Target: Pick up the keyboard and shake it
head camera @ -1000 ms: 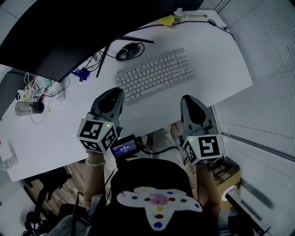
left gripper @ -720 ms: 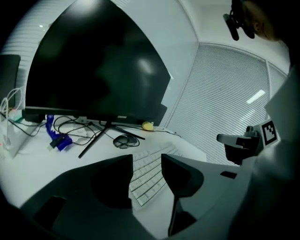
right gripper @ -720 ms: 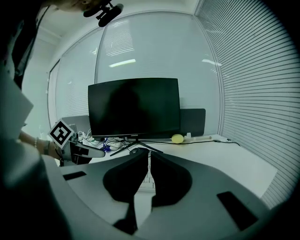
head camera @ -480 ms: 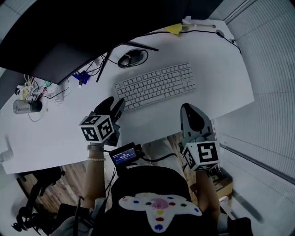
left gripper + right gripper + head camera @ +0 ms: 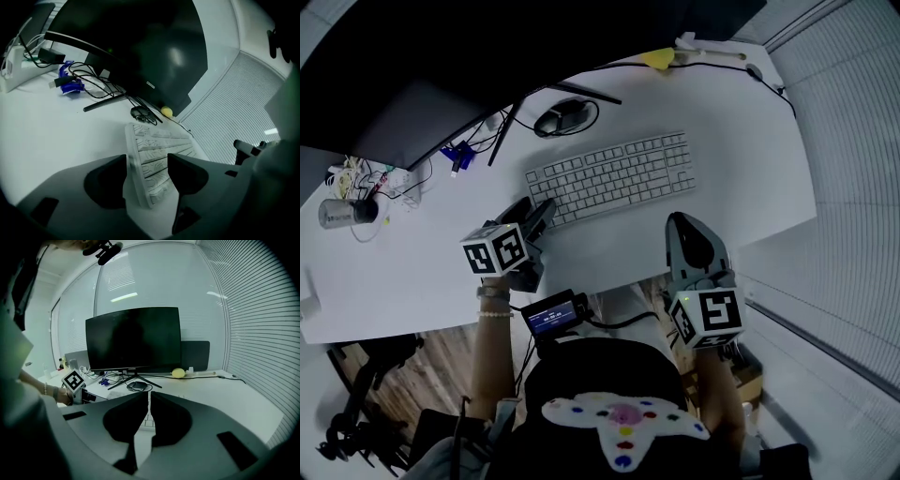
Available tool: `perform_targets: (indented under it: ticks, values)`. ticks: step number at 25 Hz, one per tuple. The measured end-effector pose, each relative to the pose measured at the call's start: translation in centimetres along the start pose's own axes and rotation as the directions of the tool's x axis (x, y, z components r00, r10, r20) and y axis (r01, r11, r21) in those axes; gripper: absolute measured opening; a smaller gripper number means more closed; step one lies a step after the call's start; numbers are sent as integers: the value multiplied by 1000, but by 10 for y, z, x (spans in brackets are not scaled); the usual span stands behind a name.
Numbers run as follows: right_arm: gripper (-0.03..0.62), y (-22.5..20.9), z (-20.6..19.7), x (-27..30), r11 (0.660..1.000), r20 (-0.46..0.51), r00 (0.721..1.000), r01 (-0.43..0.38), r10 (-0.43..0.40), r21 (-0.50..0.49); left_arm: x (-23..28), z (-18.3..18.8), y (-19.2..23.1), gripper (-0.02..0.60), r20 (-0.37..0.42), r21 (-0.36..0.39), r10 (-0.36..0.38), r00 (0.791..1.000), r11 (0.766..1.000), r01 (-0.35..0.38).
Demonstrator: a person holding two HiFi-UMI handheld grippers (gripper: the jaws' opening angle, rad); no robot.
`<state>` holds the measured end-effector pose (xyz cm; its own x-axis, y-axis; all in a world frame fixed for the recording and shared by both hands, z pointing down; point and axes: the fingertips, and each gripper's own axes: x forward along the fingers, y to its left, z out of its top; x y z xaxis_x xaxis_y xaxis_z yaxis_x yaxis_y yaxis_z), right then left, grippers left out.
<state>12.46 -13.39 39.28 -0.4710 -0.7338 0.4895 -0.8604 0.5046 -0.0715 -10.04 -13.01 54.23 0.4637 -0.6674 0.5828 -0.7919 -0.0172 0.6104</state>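
The white keyboard (image 5: pixel 609 176) lies flat on the white desk (image 5: pixel 394 272), slanted in front of the monitor. My left gripper (image 5: pixel 538 217) is down at its left end. In the left gripper view the jaws have just been opening and now stand wide, with the keyboard's (image 5: pixel 154 152) short end between them and a gap on the right side. My right gripper (image 5: pixel 682 225) hovers near the desk's front edge below the keyboard's right half. Its jaws are shut with nothing in them (image 5: pixel 149 397).
A dark monitor (image 5: pixel 441 66) on a splayed stand fills the back. Close behind the keyboard lies a black mouse (image 5: pixel 562 116). Cables and a blue plug (image 5: pixel 452 156) are at the left, a yellow object (image 5: pixel 657 58) at the back, and a cylinder (image 5: pixel 342 213) at the far left.
The left gripper has sunk to the desk, rolled, and opened its jaws around the keyboard's left end. The right gripper has shifted slightly, still shut.
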Motion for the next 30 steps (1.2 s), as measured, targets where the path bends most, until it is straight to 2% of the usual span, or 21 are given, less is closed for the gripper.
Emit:
perform_targets:
  ticks: [8,18,19,20,22,30]
  values:
    - [43,-13,-2,7,1000,-14,1000,-7,7,5,10,-4,-2,275,-46,25,21,999,1000,-20]
    - [47,-43,-23,23,1000,-76,997,21,-21,10,6,-3,1,255,-34,-3,44,998,999,-44]
    - [68,-47,-27,26,1000,-89,996,22,-21,10,5,-2,1,255,-28,-5,46,999,999,-46]
    - [126,-51,-31,29,1000,-101,995,19,-18,13,4,-2,0,253,-22,-6,47,999,999,-47]
    - [174,-58,-38,37,1000,-118,993,8,-5,21,2,1,-2,249,-9,-7,47,999,999,-47]
    - [247,-91,-61,82,996,-169,984,-43,56,78,-8,10,-10,239,29,9,72,997,997,-72]
